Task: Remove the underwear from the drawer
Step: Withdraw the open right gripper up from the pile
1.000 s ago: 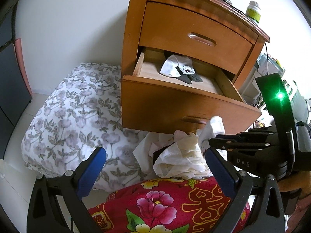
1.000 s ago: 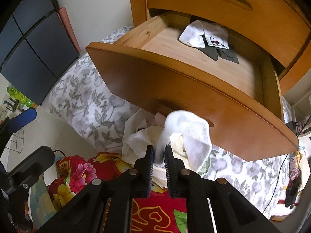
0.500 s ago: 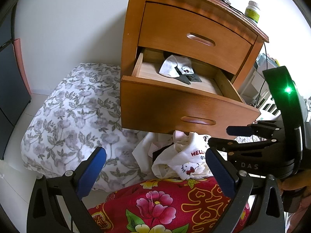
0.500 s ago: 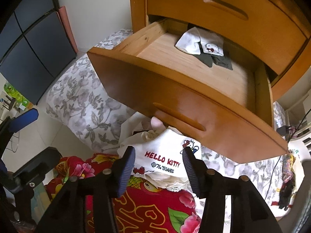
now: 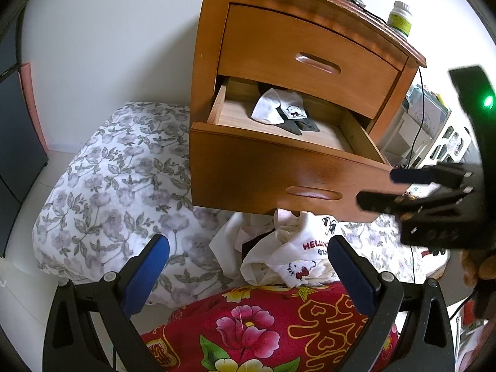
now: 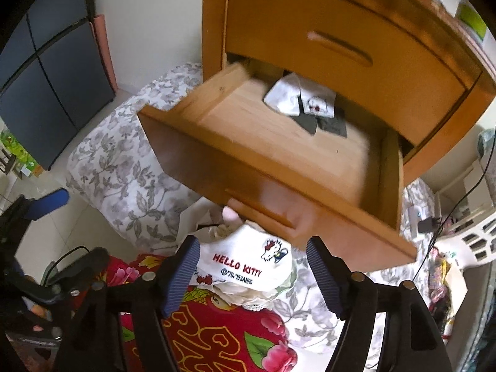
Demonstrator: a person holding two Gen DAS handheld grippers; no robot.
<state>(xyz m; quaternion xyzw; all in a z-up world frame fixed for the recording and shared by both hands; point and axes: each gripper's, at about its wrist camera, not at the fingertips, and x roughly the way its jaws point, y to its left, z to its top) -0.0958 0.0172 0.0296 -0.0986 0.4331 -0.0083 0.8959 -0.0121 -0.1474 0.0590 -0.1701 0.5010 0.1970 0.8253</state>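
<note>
From the left wrist view, the white Hello Kitty underwear [image 5: 297,248] that hung from the other gripper a second ago now lies on the pile of pale clothes [image 5: 266,248] in the lower middle. The right gripper [image 5: 378,189], black with a green light, has lifted off to the right edge, and its jaws are opening with nothing between them. The left gripper [image 5: 245,266] has stayed put, its blue-padded jaws spread wide and empty. The wooden drawer [image 5: 279,173] is smooth and shiny, pulled out, with white and dark folded things [image 5: 285,113] at the back. A soft flowered pillow [image 5: 117,186] lies at the left and a red flowered blanket [image 5: 279,322] at the bottom. A little bottle [image 5: 400,18] stands on the nightstand at the upper right.

From the right wrist view, the picture is a bit blurred. The right gripper [image 6: 252,269] had its ribbed pads pressed together on the white cloth before; now they stand apart on both sides of the underwear [image 6: 248,263], not touching it. The drawer [image 6: 279,167] front hangs just above the pile. The left gripper [image 6: 49,204] peeks in at the left edge.
</note>
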